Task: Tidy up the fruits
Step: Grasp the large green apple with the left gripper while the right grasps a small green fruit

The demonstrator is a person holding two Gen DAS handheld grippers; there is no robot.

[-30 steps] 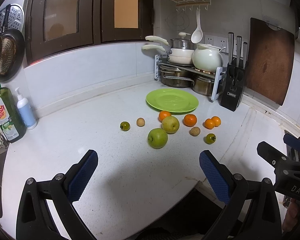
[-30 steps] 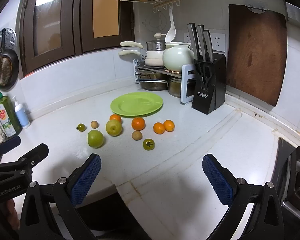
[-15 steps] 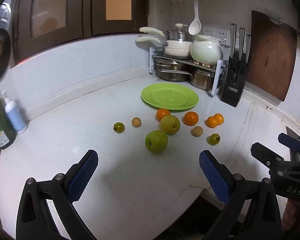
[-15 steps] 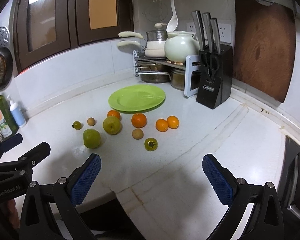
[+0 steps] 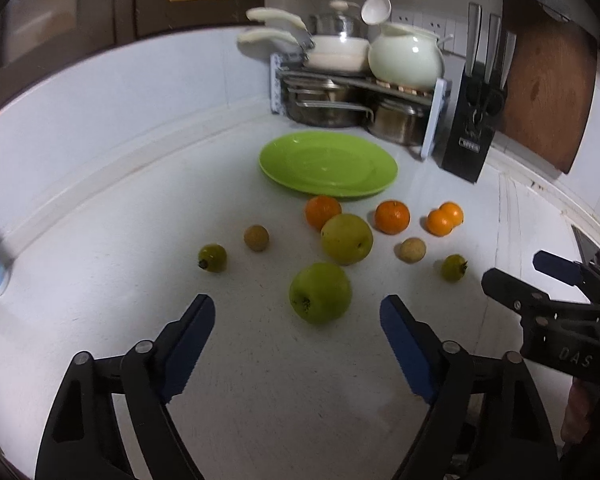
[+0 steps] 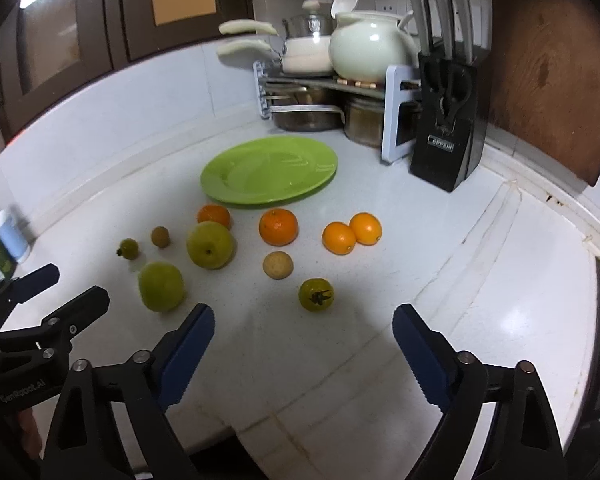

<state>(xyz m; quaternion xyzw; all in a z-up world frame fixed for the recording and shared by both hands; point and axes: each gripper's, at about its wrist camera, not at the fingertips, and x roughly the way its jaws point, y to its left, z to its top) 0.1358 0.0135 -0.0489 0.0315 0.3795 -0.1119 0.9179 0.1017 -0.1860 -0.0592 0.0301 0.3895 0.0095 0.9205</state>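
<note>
Several fruits lie loose on the white counter in front of a bare green plate [image 5: 328, 164] [image 6: 268, 170]. A green apple [image 5: 320, 292] [image 6: 161, 286] sits just beyond my left gripper [image 5: 296, 320], whose jaws are closing with nothing between them. Behind it are a yellow-green apple [image 5: 346, 239] [image 6: 210, 244], several oranges [image 5: 392, 217] [image 6: 278, 227], two brown longans [image 5: 256, 237] [image 6: 277, 265] and two small green fruits [image 5: 212, 258] [image 6: 316, 295]. My right gripper [image 6: 303, 326] hovers close to the nearer small green fruit, jaws closing on nothing.
A pot rack [image 5: 356, 96] with pans and a cream teapot fills the back corner. A black knife block [image 6: 446, 136] and a wooden cutting board [image 5: 548, 96] stand to the right. A soap bottle [image 6: 8, 232] stands left. The counter's front edge runs under both grippers.
Both grippers have moved forward and down toward the fruits, which look larger now. Both pairs of jaws have narrowed a little.
</note>
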